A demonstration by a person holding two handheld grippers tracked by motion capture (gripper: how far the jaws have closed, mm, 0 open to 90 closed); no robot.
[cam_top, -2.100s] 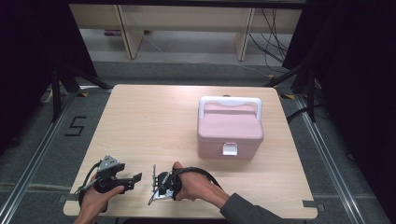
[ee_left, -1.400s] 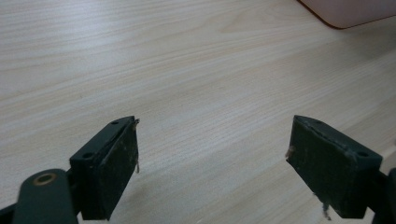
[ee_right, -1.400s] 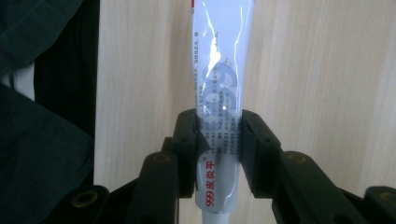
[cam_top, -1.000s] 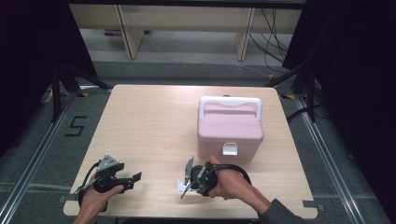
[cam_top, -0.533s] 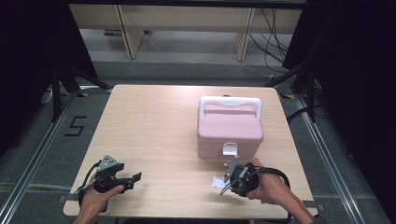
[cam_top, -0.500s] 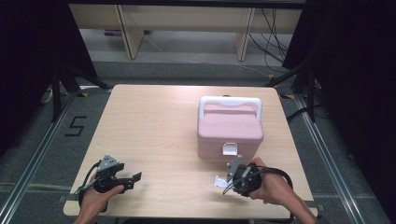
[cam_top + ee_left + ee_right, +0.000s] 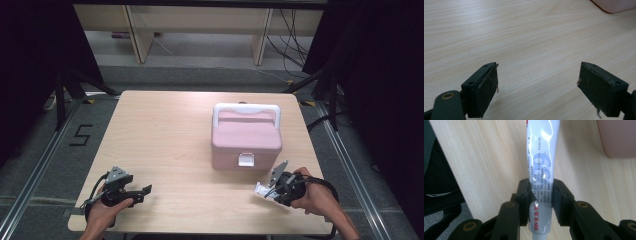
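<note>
table (image 7: 165, 135): light wood | pink box (image 7: 246, 140): lid shut, white handle | floor mark "5" (image 7: 80, 135)

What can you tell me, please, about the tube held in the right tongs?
The tube is a slim white ointment tube, glossy like soft plastic or foil, with blue printing, small text and red "999" lettering. The right tongs clamp it across its width, both pads pressing its sides. It hangs over the wooden table, near the front right corner of the pink box. In the high view it shows as a small white shape.

Glossy plastic tube (image 7: 541, 170), matt wood-grain table (image 7: 486, 157)
</note>
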